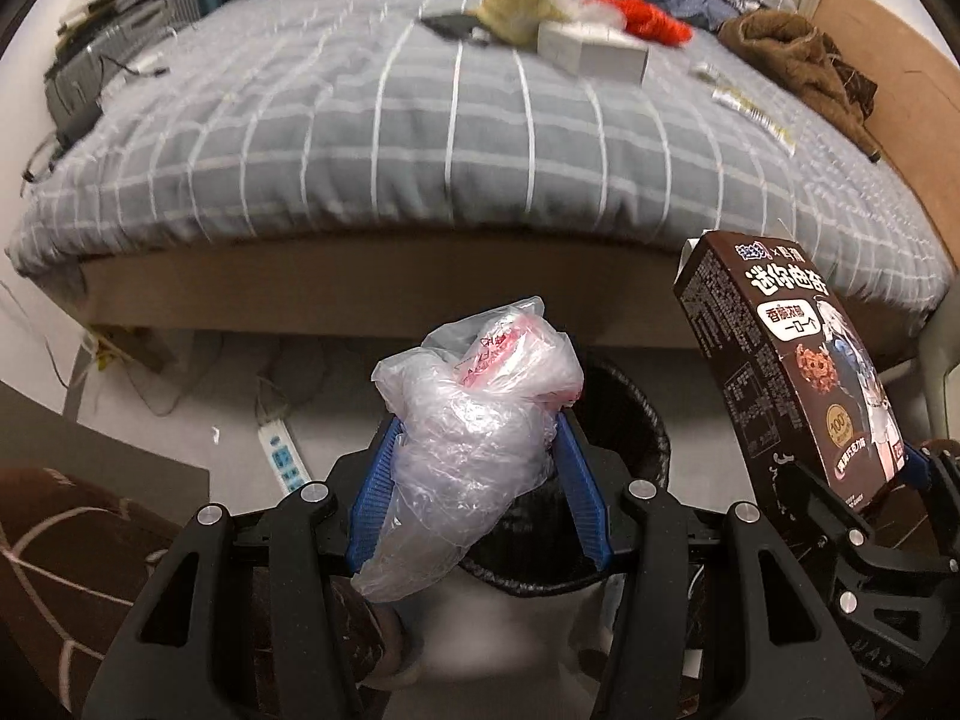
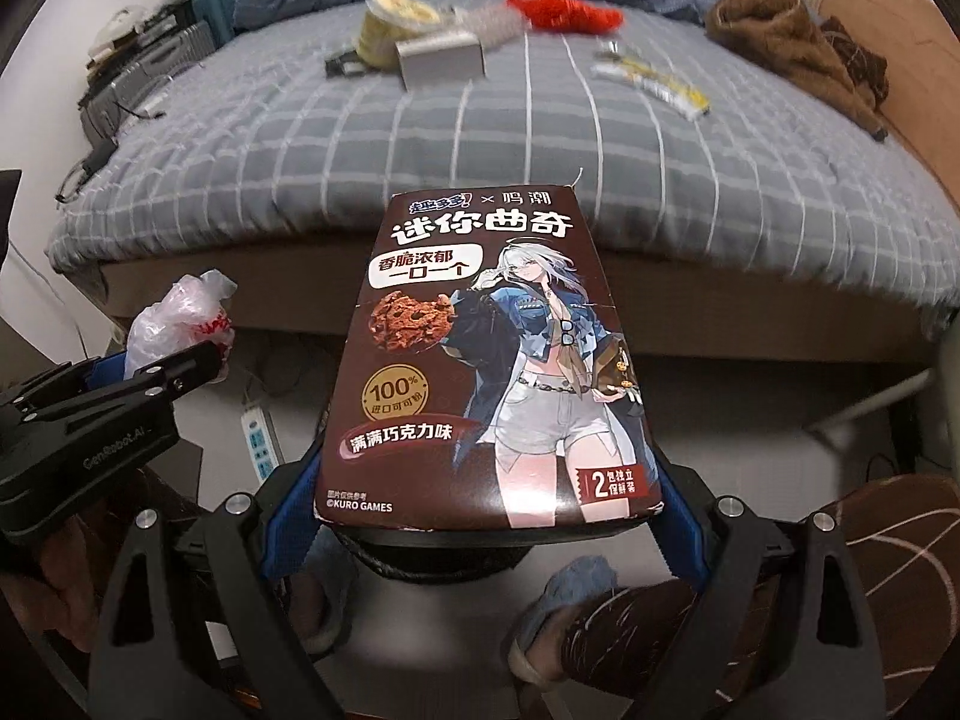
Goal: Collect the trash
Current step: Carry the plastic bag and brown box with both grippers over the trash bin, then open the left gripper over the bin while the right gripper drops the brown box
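Crinkled clear plastic bag (image 1: pixel 474 420), glossy printed cardboard cookie box (image 2: pixel 486 360), soft checked cloth bedsheet (image 1: pixel 420 138).

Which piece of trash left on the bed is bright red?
The red tangled bundle beyond the grey box; the striped wrapper is yellow and white.

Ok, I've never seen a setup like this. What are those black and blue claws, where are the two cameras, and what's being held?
There is no robot here: a person holds a two-finger gripper in each hand, and each carries a wide-angle camera looking forward along its fingers.

The left wrist view shows the left gripper clamped on a crumpled plastic bag. The right wrist view shows the right gripper holding a brown cookie box by its sides. Each gripper also appears at the edge of the other's picture.

Below both sits a black trash bin on the floor, in front of a bed. On the bed lie a round tub, a white box, a red cord, wrappers and a brown garment.
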